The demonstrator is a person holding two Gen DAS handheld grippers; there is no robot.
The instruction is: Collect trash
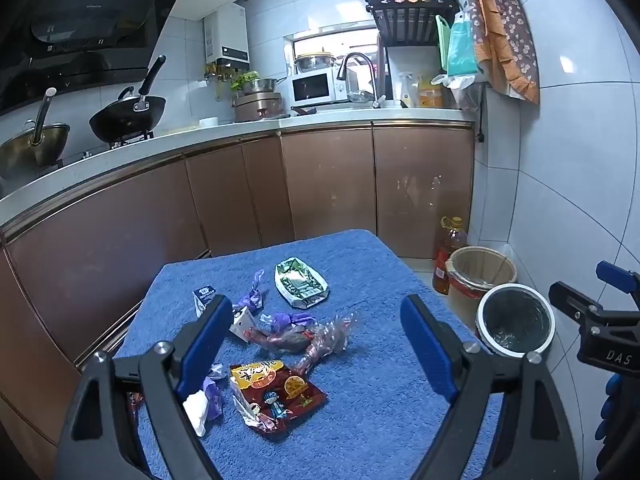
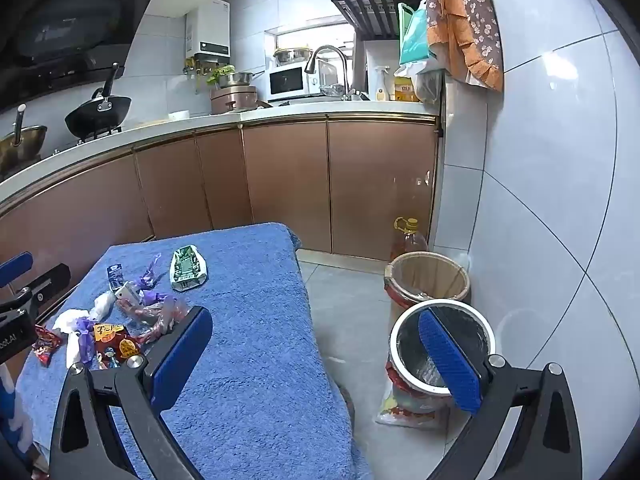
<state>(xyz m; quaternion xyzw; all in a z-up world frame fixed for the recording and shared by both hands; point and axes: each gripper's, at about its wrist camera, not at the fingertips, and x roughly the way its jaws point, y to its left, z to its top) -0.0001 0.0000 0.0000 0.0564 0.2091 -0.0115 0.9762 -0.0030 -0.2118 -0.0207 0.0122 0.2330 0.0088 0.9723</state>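
A table under a blue towel (image 1: 380, 360) holds loose trash: a green foil packet (image 1: 300, 282), a red snack bag (image 1: 276, 394), a crumpled clear wrapper (image 1: 320, 336), purple wrappers (image 1: 254, 294), a small carton (image 1: 204, 296) and white tissue (image 1: 198, 408). My left gripper (image 1: 316, 308) hovers open above this litter with nothing between its fingers. My right gripper (image 2: 316, 320) is also open and empty, spanning the towel's right edge and a white-rimmed bin (image 2: 394, 344) on the floor. The green packet (image 2: 188, 268) and the red bag (image 2: 114, 346) lie to its left.
A second bin with a brown liner (image 2: 428, 276) and an oil bottle (image 2: 408, 240) stand behind the white-rimmed bin by the tiled wall. Brown kitchen cabinets (image 1: 328, 184) run behind the table. Grey floor (image 2: 344, 304) separates the table from the bins.
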